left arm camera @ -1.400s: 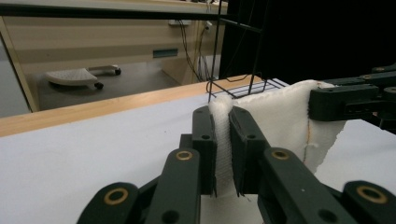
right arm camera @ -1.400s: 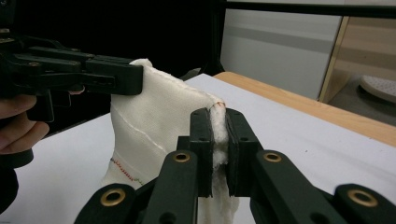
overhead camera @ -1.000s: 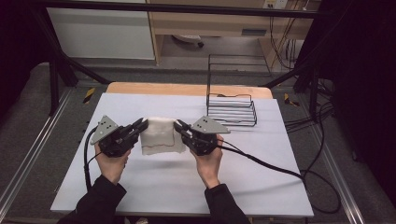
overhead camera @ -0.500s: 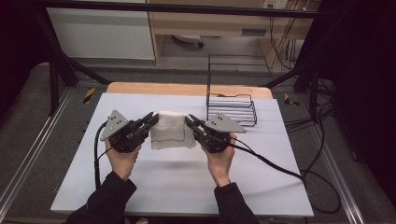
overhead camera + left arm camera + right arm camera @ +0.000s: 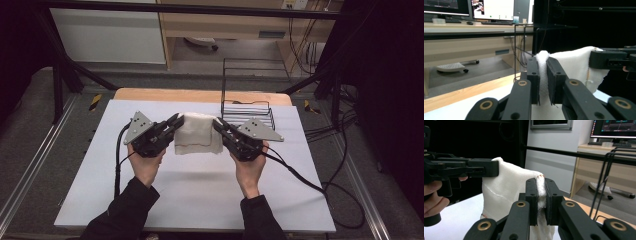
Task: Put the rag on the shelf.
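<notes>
White cloth (image 5: 197,134), soft and folded into a short band, hangs just above centre in the high view, stretched between the two tongs and lifted clear of the pale tabletop (image 5: 200,200). The left tongs (image 5: 173,123) are clenched on its left edge, and the left gripper view shows the fabric (image 5: 543,72) squeezed between the two black jaws. The right tongs (image 5: 219,125) are clamped on the opposite edge, and in the right gripper view the fabric (image 5: 540,187) is pinched the same way, its loose lower part drooping below.

The step in hand looks like carrying or spreading the folded cloth, both hands sharing the load. Its long axis runs left to right across the frame, from one grip to the other, with the top edge fairly taut and roughly level while the body sags down towards the tabletop. A thin reddish seam line shows along its lower hem.

A black wire rack (image 5: 250,107) stands at the upper right of the tabletop, just behind the right hand. The next move probably calls for keeping both grips firm and the hands moving together, so the cloth stays taut and neither edge slips out.
</notes>
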`<state>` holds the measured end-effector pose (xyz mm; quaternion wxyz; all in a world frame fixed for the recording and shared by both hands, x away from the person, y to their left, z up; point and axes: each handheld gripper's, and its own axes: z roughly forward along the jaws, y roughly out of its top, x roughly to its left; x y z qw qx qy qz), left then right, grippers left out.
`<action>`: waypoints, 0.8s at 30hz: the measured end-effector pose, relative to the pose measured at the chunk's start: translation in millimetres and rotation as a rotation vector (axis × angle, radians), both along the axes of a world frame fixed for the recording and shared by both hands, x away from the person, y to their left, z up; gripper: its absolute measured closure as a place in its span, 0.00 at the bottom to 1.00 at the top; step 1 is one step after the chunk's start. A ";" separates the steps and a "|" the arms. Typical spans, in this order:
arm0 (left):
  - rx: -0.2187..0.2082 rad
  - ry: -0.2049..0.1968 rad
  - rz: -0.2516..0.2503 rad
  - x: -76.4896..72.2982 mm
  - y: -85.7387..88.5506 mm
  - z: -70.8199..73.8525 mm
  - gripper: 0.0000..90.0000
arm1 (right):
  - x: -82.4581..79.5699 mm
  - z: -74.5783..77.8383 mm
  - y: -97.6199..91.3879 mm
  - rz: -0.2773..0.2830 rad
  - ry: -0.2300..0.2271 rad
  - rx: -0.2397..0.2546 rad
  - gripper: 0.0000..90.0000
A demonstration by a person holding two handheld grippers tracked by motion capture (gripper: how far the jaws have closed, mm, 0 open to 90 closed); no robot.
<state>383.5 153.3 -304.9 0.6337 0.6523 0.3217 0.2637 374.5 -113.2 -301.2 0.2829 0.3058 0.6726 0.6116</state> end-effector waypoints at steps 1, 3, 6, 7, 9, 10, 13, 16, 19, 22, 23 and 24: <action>-0.002 -0.003 -0.001 0.7 -2.6 1.3 0.90 | -0.2 1.0 -2.2 -0.004 -0.003 0.002 0.92; 0.000 -0.010 -0.002 2.0 -7.3 3.6 0.90 | -0.8 3.1 -6.5 -0.011 -0.010 0.003 0.92; -0.012 -0.015 -0.003 4.4 -13.3 6.9 0.90 | -1.9 6.7 -10.8 -0.022 -0.021 0.003 0.92; -0.015 -0.018 -0.004 5.2 -15.0 8.3 0.90 | -1.9 8.5 -12.9 -0.023 -0.033 0.004 0.92; -0.021 -0.028 -0.008 6.5 -18.6 11.4 0.90 | -2.4 11.6 -16.0 -0.029 -0.039 0.011 0.92; -0.022 -0.035 -0.010 7.0 -20.0 13.1 0.90 | -2.3 13.2 -17.4 -0.032 -0.043 0.016 0.92; -0.025 -0.049 -0.012 8.7 -24.6 18.3 0.90 | -0.8 18.2 -23.2 -0.044 -0.061 0.021 0.92; -0.039 -0.055 -0.015 10.8 -29.7 22.6 0.90 | 0.8 20.7 -25.6 -0.053 -0.063 0.032 0.92; -0.039 -0.058 -0.021 13.5 -34.2 25.6 0.90 | 3.2 24.8 -30.3 -0.062 -0.071 0.044 0.92; -0.041 -0.059 -0.026 16.8 -39.1 29.4 0.90 | 5.1 28.1 -34.7 -0.071 -0.077 0.047 0.92; -0.042 -0.061 -0.026 17.7 -40.8 30.9 0.90 | 5.9 29.0 -36.0 -0.075 -0.079 0.048 0.92; -0.043 -0.065 -0.026 18.6 -42.3 32.4 0.90 | 6.6 29.9 -37.2 -0.079 -0.082 0.049 0.92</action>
